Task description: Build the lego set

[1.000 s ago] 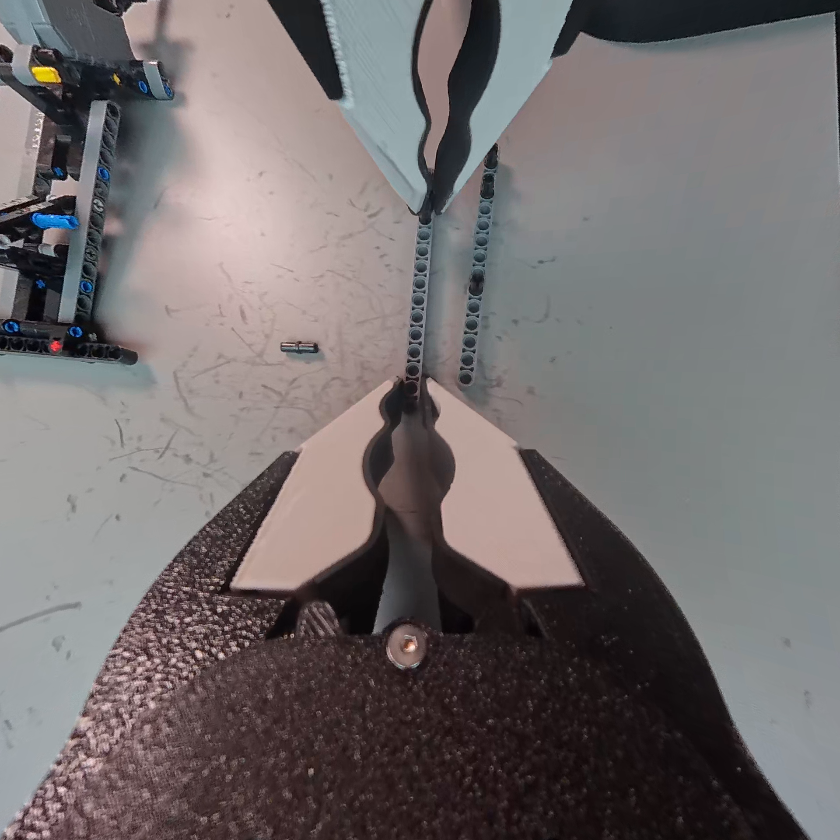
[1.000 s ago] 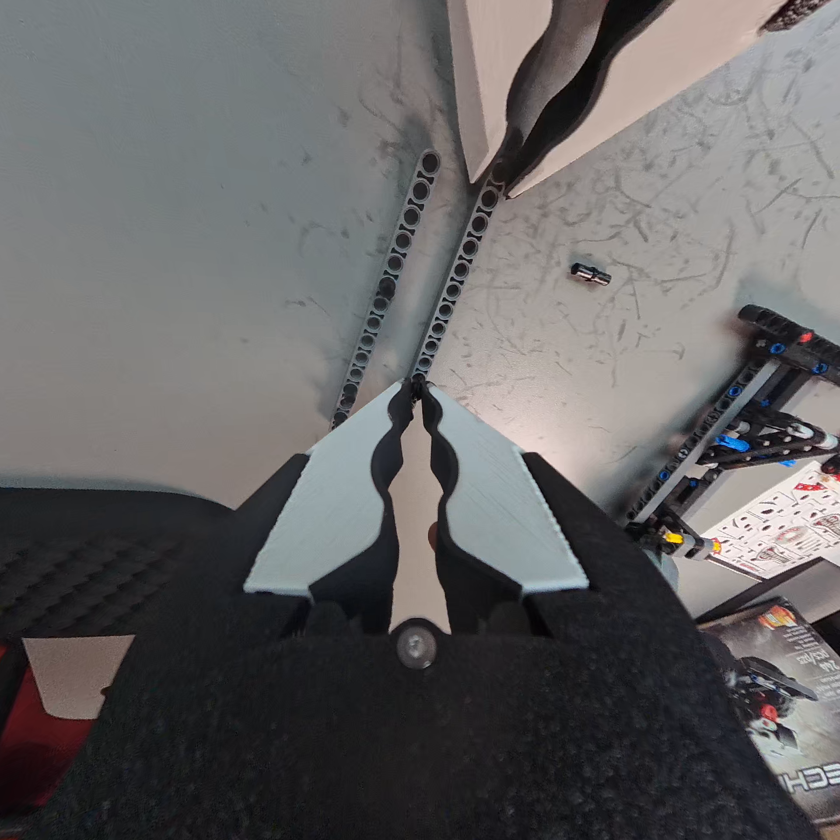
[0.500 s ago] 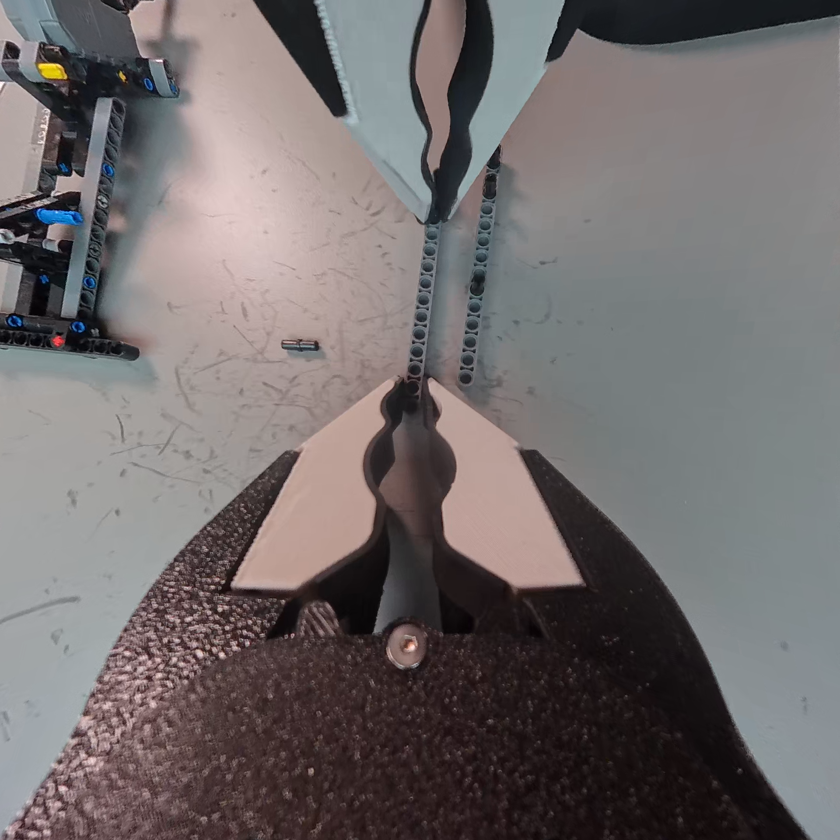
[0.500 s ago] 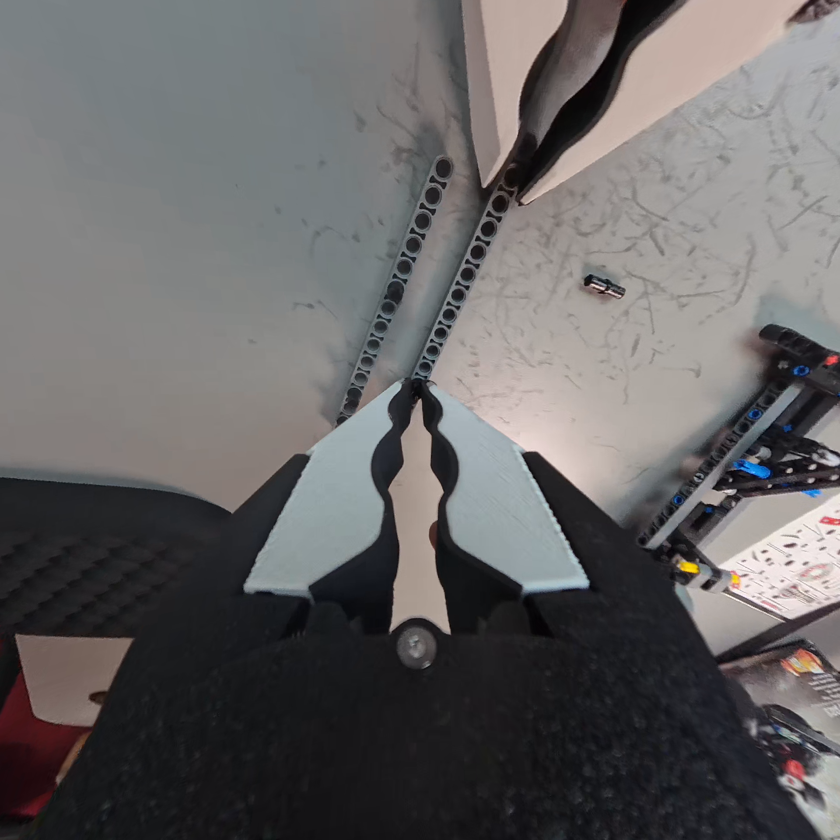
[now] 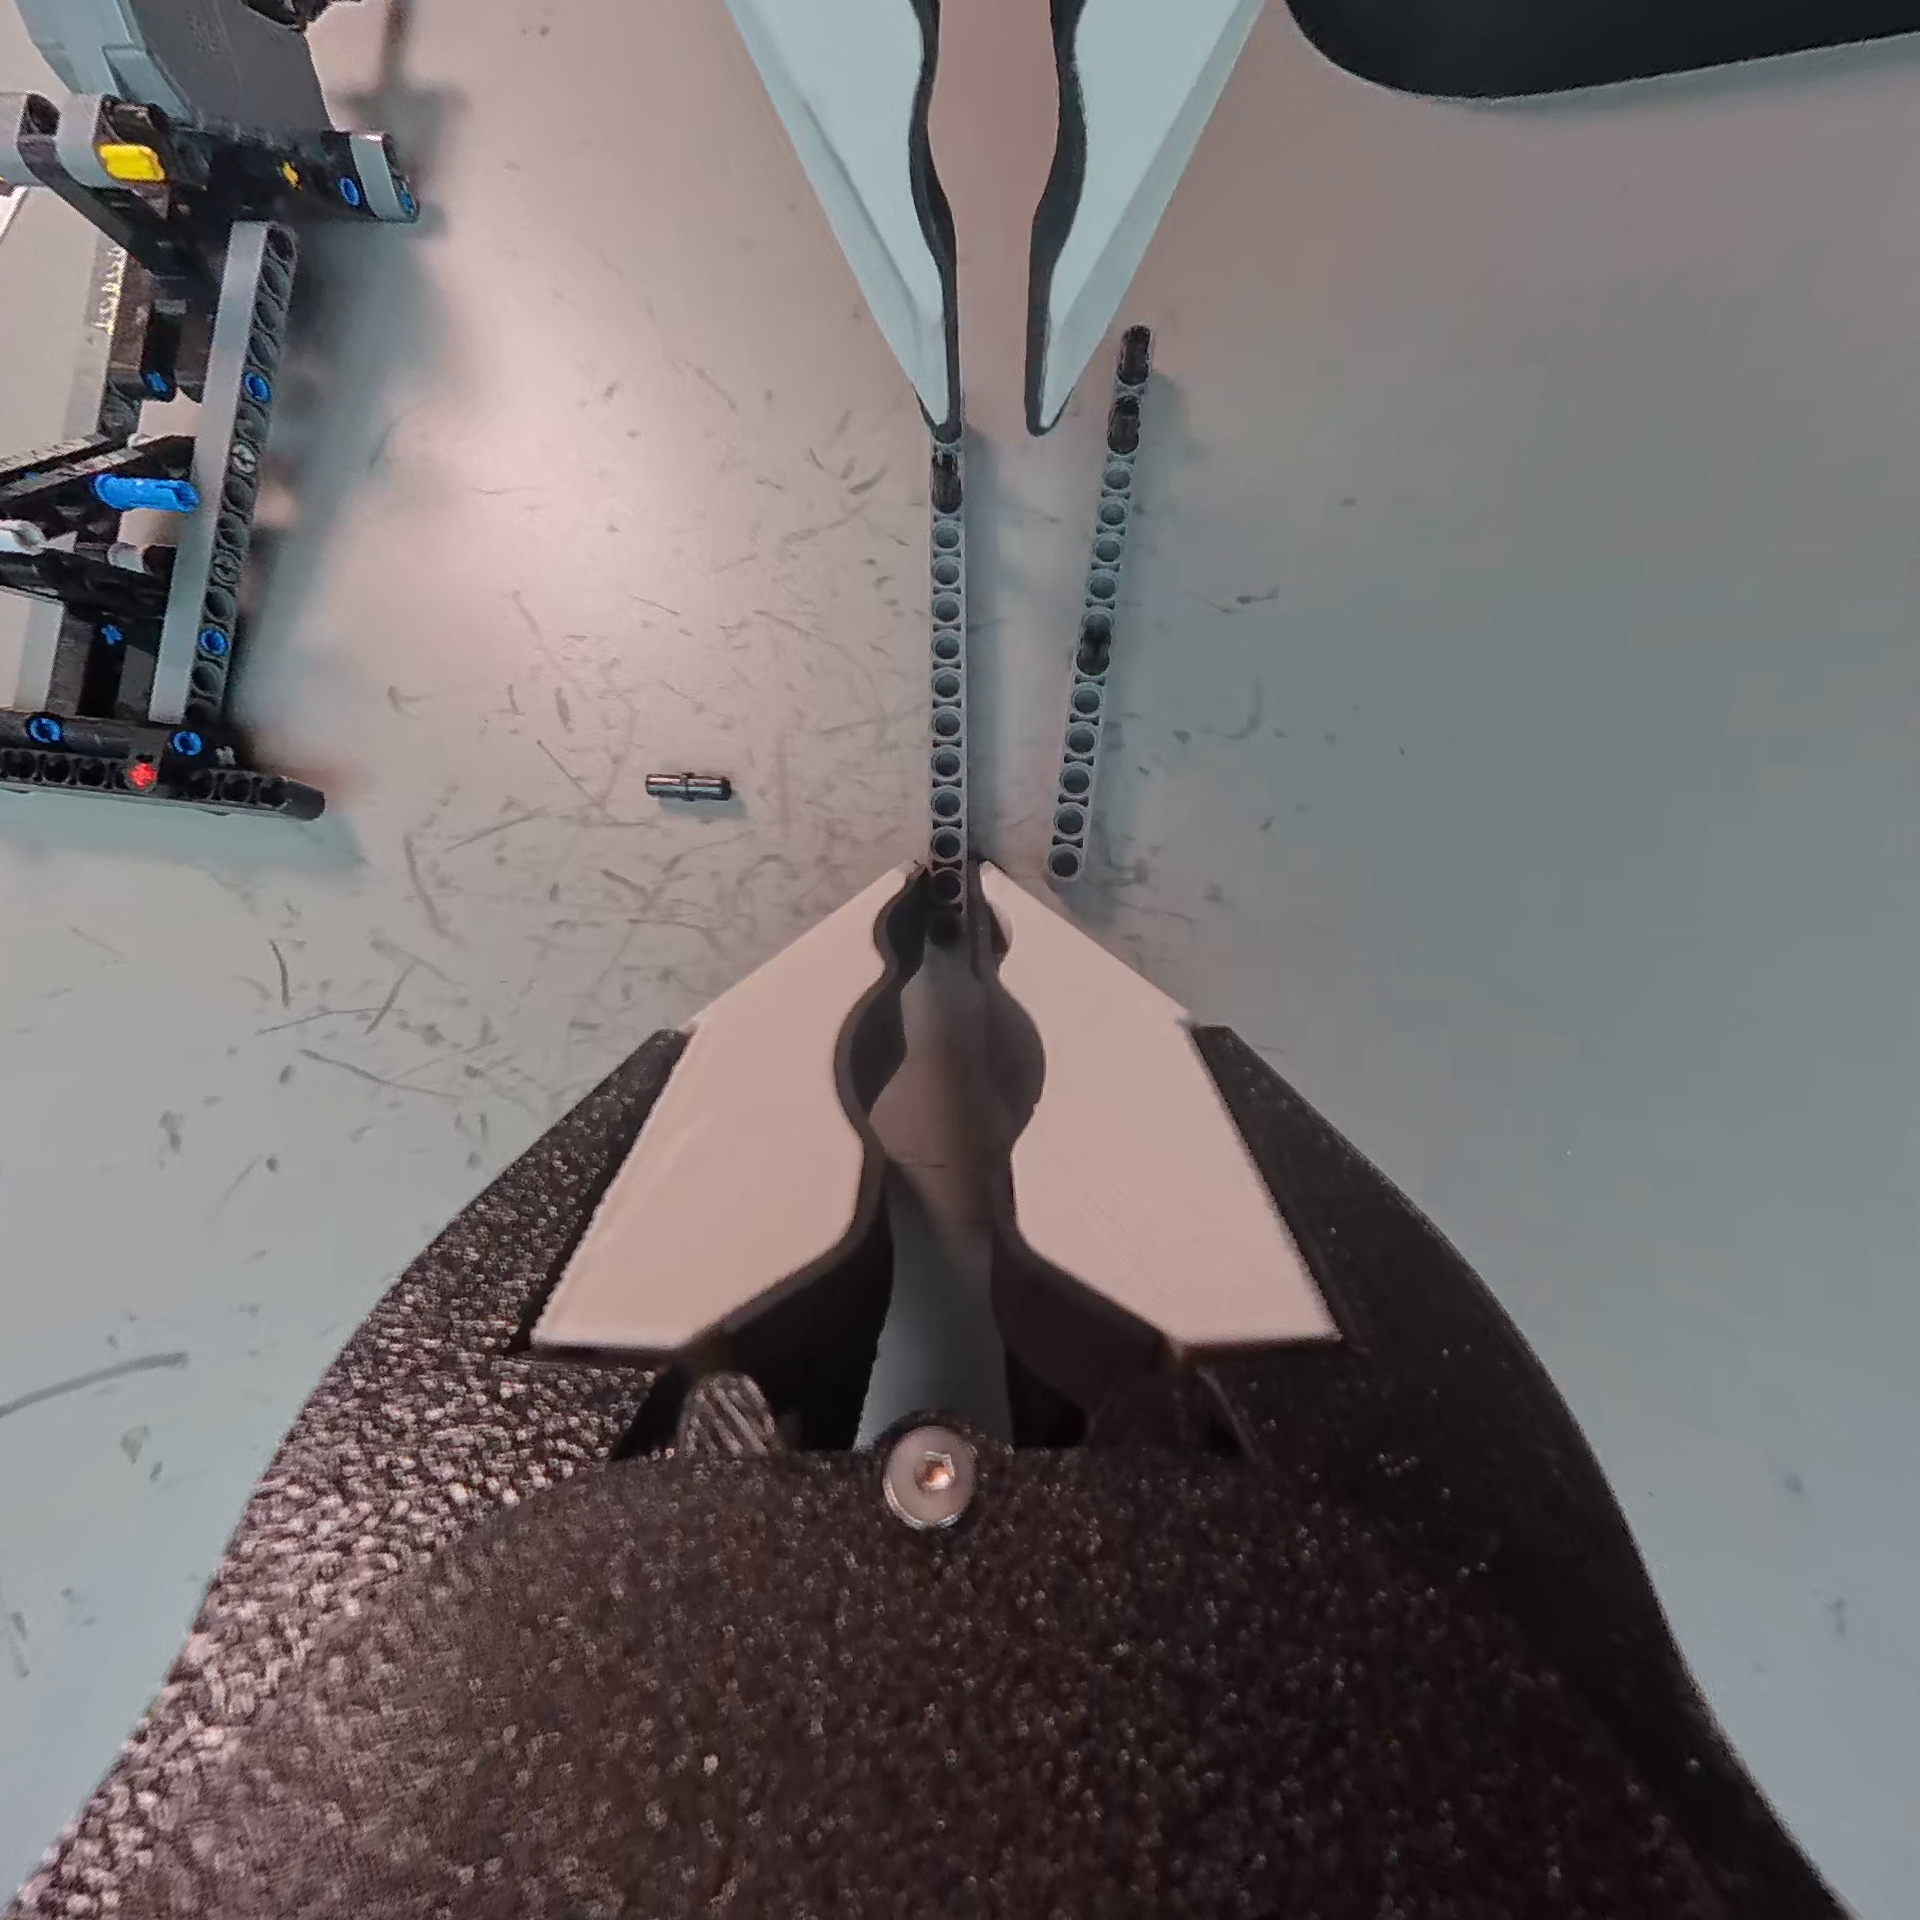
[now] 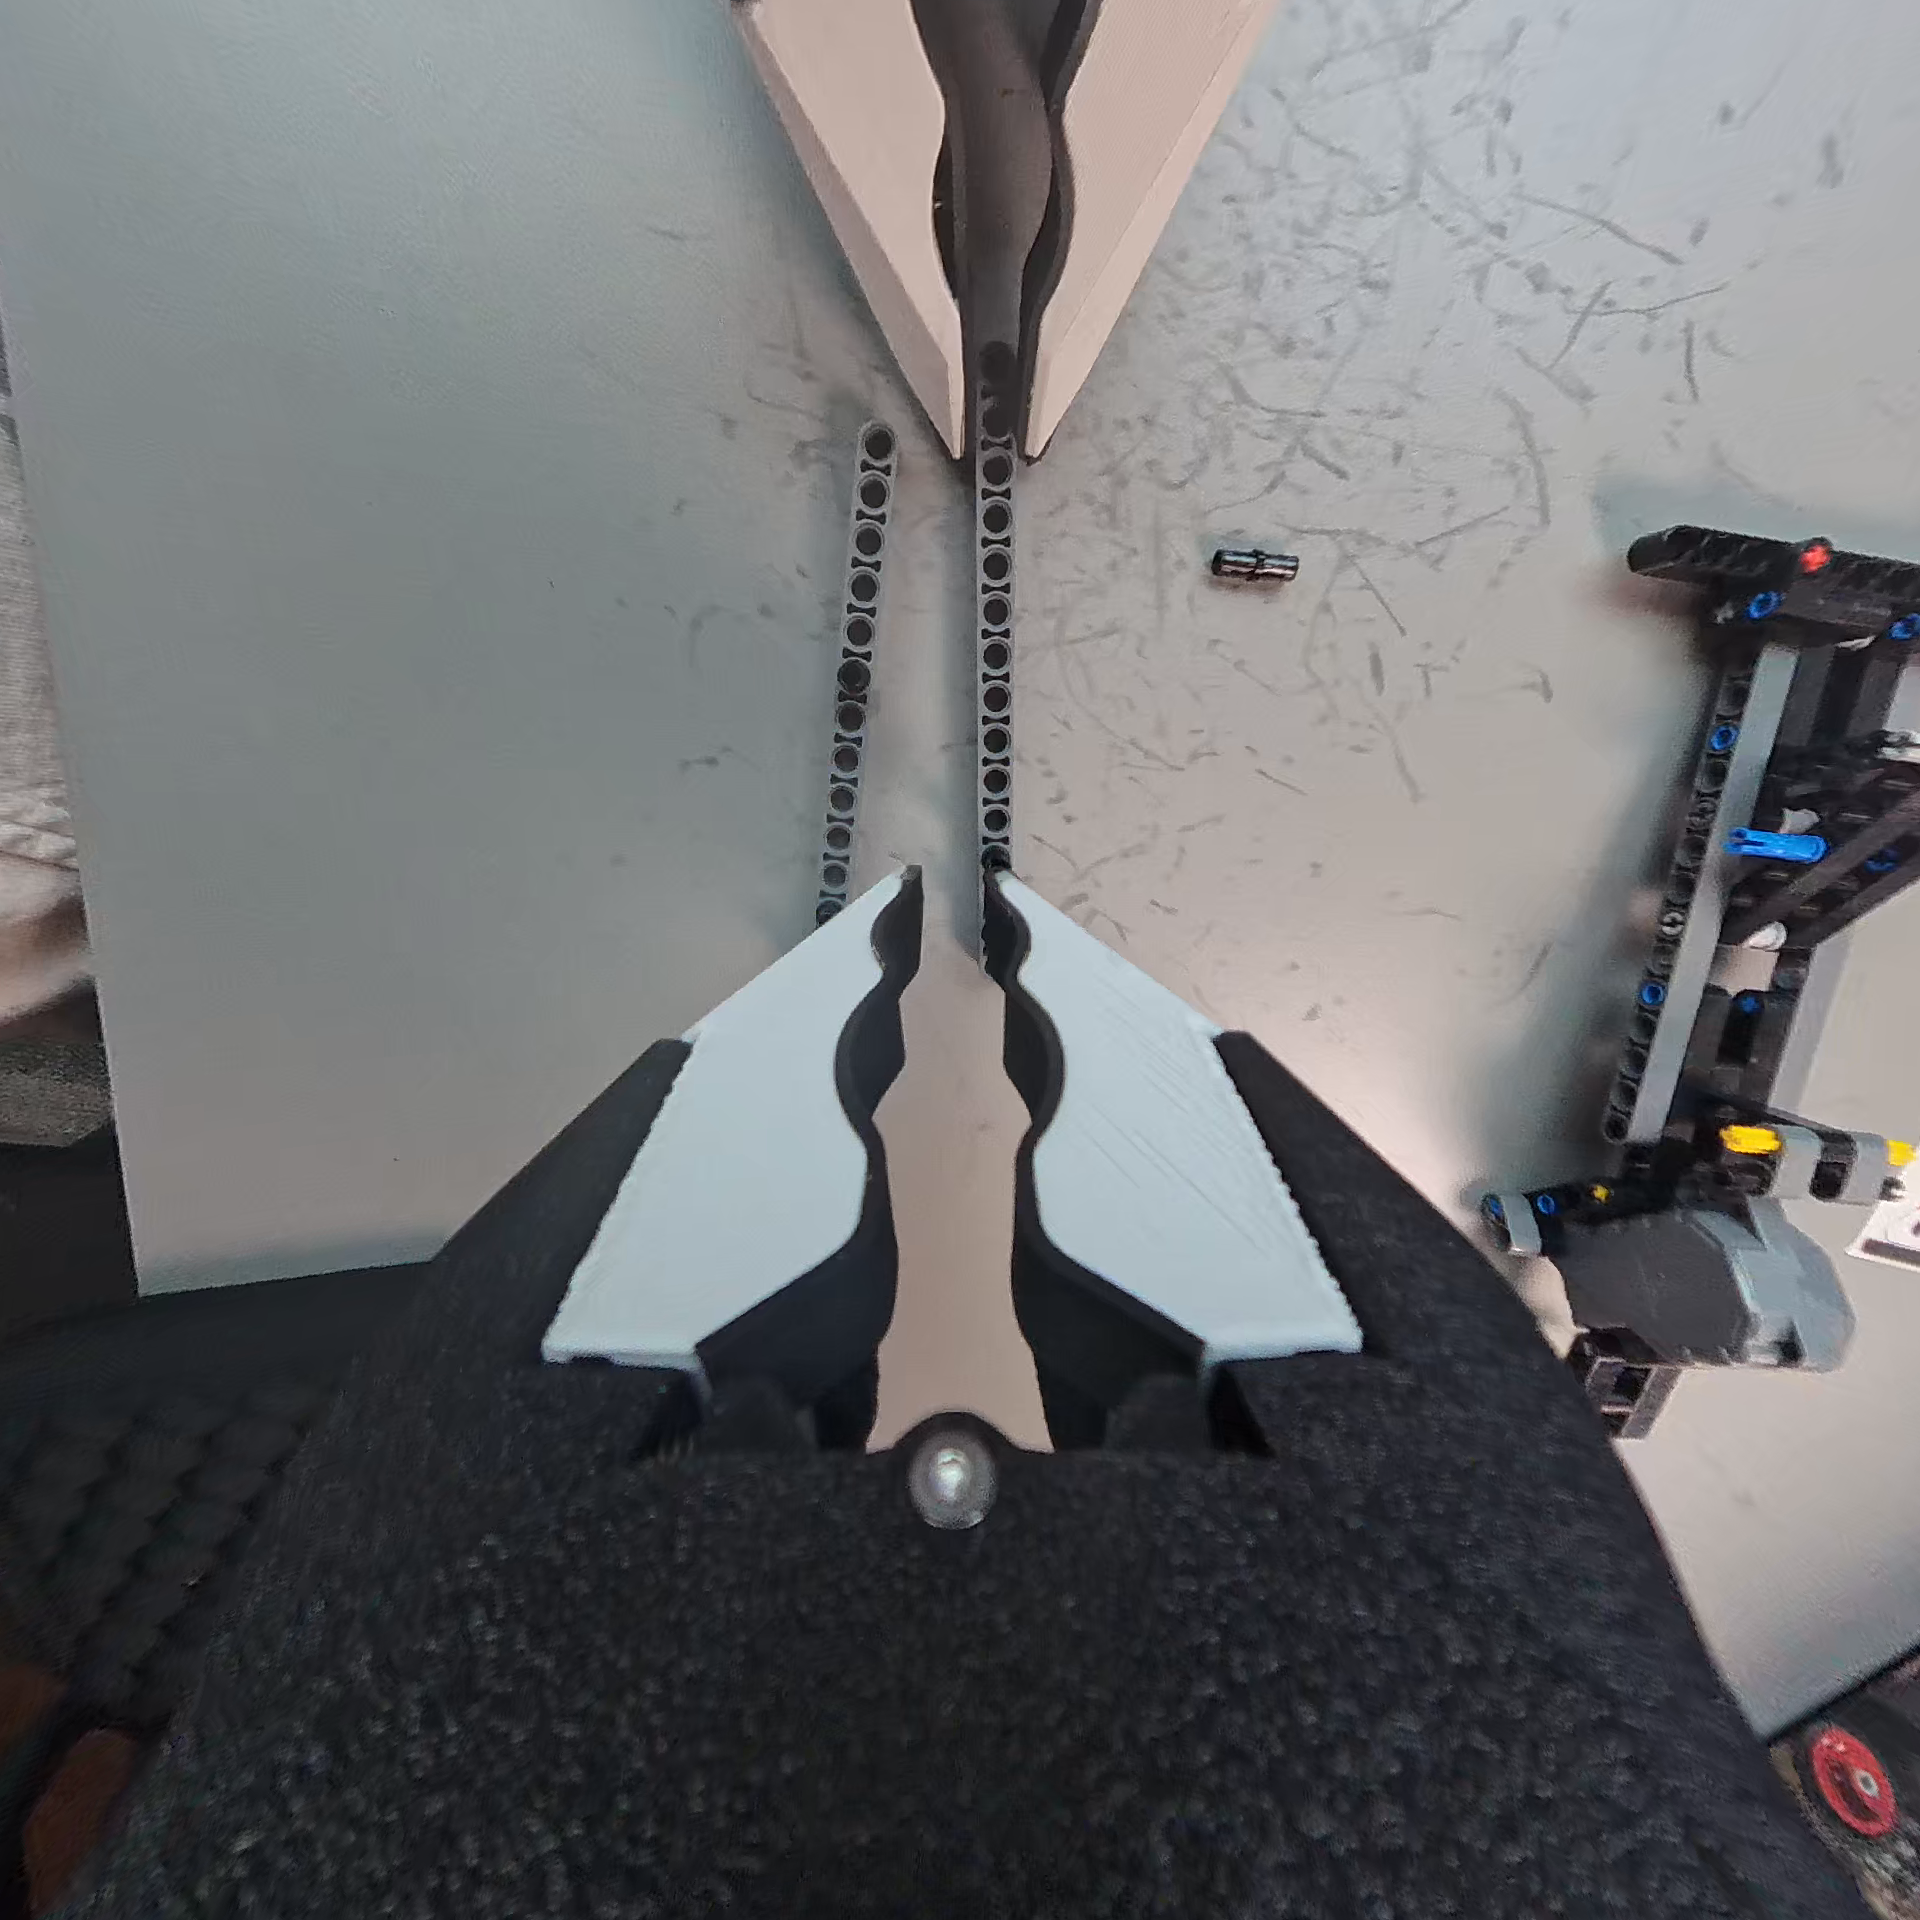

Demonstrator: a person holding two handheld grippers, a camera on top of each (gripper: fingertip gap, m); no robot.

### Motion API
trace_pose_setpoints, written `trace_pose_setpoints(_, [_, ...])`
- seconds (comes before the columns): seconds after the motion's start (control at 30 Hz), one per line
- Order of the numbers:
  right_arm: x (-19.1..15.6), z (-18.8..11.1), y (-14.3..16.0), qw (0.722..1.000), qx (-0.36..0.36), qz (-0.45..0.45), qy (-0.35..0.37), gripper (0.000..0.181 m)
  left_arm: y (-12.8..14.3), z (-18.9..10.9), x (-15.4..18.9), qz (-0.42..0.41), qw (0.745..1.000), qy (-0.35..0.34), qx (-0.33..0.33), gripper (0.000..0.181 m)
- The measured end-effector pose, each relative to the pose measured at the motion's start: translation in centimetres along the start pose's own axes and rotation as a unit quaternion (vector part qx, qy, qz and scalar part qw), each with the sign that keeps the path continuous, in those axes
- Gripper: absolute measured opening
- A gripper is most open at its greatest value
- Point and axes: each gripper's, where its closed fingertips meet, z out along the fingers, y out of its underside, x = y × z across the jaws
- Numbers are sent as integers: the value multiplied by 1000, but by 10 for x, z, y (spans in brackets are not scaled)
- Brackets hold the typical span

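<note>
Currently, one long beam [image 5: 948, 665] is clamped by the left gripper [image 5: 951, 894]; the right gripper [image 6: 951, 883] is parted. A second beam [image 5: 1096, 623], loose pin [image 5: 688, 787] and partial chassis [image 5: 156, 499] are left unjoined.

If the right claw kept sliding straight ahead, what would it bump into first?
Most likely the long grey beam, which lies right along its line with its near end already beside one of the right claw's fingers. Past it waits the left claw, gripping the beam's far end. Height above the table is hard to judge.
</note>
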Motion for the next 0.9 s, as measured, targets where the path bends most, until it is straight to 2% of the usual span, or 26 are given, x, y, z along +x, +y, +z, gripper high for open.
trace_pose_setpoints(0.17, [7,4,0,1000,-2,1,13,10,0,0,0,2,1000,-1,0,9])
trace_pose_setpoints(0.27, [8,8,-1,1000,-8,-4,11,0,0,0,0,2,1000,-1,0,9])
trace_pose_setpoints(0.5, [8,11,0,998,-58,-36,3,0,0,1,0,1,1000,2,0,9])
trace_pose_setpoints(0.67, [8,10,0,998,-54,-33,6,0,0,1,1,2,1000,2,0,9])
trace_pose_setpoints(0.7, [9,9,-3,998,-43,-36,6,0,0,0,0,1,1000,2,0,9])
trace_pose_setpoints(0.8, [24,-7,-39,998,62,17,15,9,0,1,0,3,1000,-2,0,9])
trace_pose_setpoints(0.9, [43,1,-47,996,71,17,60,19,0,1,-1,4,1000,-6,0,10])
